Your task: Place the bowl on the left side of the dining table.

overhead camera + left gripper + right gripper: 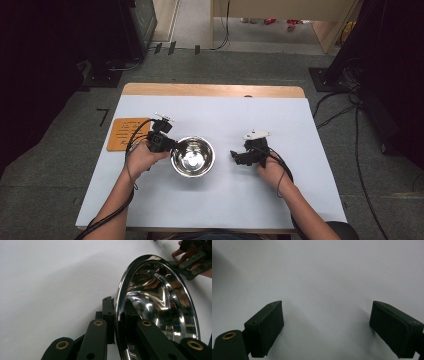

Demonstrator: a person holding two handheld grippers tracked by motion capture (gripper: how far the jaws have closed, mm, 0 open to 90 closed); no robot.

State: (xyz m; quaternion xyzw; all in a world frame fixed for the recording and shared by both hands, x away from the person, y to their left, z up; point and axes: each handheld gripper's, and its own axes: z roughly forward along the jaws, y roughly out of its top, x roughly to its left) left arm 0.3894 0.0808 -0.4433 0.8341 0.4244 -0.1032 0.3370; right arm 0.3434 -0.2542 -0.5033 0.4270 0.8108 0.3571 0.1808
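Your high view looks down on the table [150, 200]. Your left gripper view sits close at its jaws, sharing the bowl [160, 302] ahead.

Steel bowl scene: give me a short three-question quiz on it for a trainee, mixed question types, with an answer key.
1. True or false: the left gripper has its jaws clamped on the rim of the steel bowl.
2. Multiple choice: what is between the jaws of the right gripper? A) the bowl's rim B) nothing, only the white tabletop beyond C) the orange mat
3. Fill in: at the table's left edge, beside the hand holding the left gripper, lies a flat orange ____.

Key: 1 true. 2 B. 3 mat.
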